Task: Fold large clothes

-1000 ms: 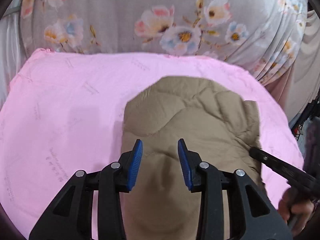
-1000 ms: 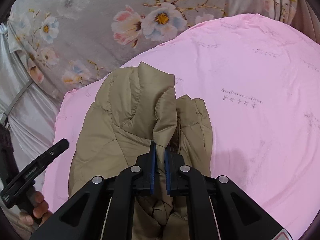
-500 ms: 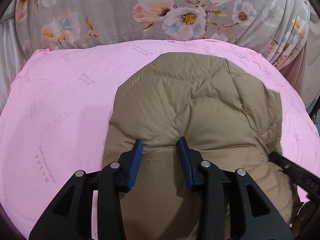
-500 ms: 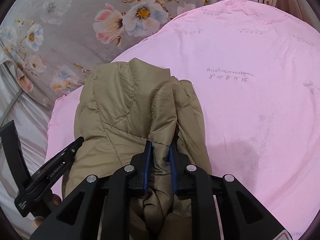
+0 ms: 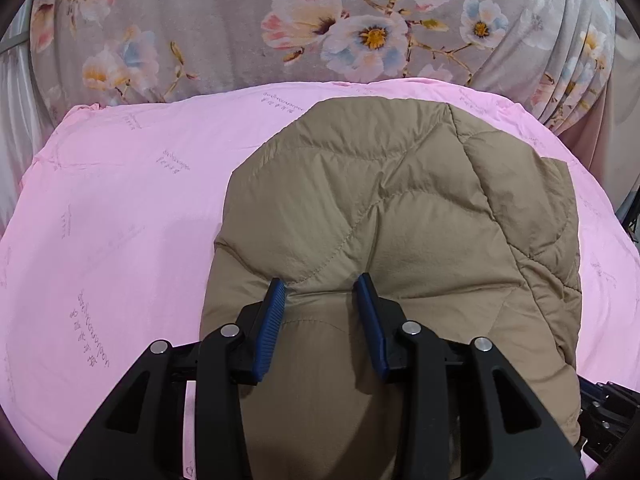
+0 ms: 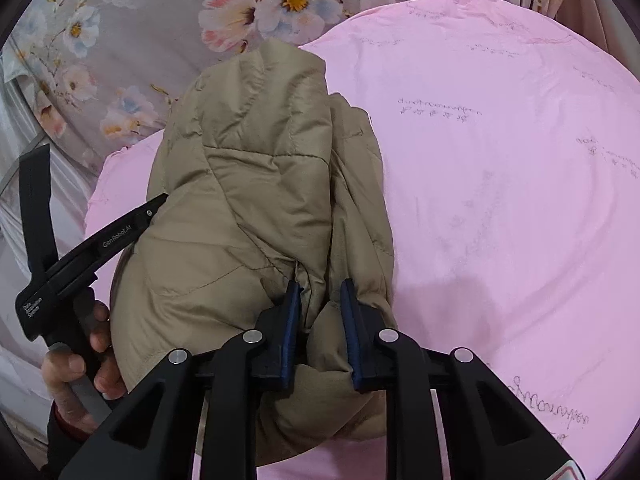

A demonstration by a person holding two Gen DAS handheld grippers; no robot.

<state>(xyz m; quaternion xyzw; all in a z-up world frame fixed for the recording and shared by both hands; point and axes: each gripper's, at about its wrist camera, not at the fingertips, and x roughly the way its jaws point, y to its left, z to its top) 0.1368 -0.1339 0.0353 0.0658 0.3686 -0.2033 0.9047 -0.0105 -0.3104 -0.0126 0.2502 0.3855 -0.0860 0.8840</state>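
Observation:
A tan quilted jacket (image 5: pixel 400 208) lies folded in a bundle on the pink sheet (image 5: pixel 120 208). My left gripper (image 5: pixel 320 288) grips its near fold, blue pads pressing into the puffy fabric, which creases at both tips. From the right wrist view the jacket (image 6: pixel 248 184) runs away from me, with the left gripper (image 6: pixel 156 202) at its left edge. My right gripper (image 6: pixel 320 292) straddles a raised fold at the jacket's near right side; its jaws are closing, the fold sits loose between them, and a dark gap shows beside the left pad.
A grey flowered cover (image 5: pixel 320 28) rises behind the pink sheet. The sheet (image 6: pixel 500 200) stretches wide to the right of the jacket. A person's hand (image 6: pixel 76 364) holds the left gripper's handle at the lower left. Pale curtain folds (image 6: pixel 16 200) hang at the left edge.
Both grippers came down and the jacket, hanging lifted before, now rests spread on the sheet. The right jaws went from pinched tight on a thin fold to standing wider around it.

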